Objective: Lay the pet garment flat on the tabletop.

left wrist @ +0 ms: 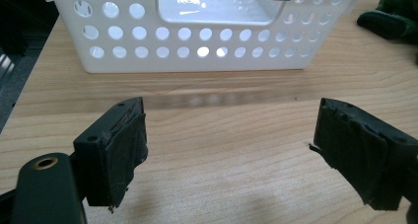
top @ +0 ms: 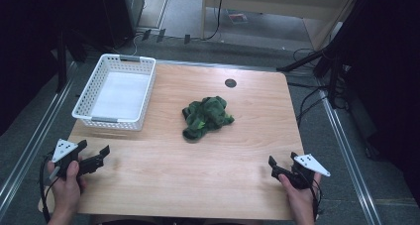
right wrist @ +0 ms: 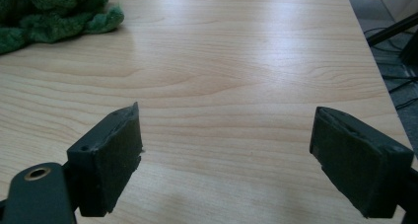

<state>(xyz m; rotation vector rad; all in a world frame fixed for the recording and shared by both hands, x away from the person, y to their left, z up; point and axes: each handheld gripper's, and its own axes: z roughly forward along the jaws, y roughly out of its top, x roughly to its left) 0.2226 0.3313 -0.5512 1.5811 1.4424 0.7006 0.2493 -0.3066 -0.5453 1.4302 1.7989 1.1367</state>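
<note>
Sitting crumpled mid-table, the green cloth (top: pixel 206 117) is lying untouched, just right of the white basket (top: pixel 83 105), which is w/o contents. Left gripper (top: pixel 97 154) and right gripper (top: pixel 275 166) are hovering near the table edge, well apart from the cloth, jaws wide, holding nothing. Prob nothing done yet.

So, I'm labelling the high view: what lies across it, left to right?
Left tongs → white perforated plastic basket → crumpled green cloth → right tongs.
</note>
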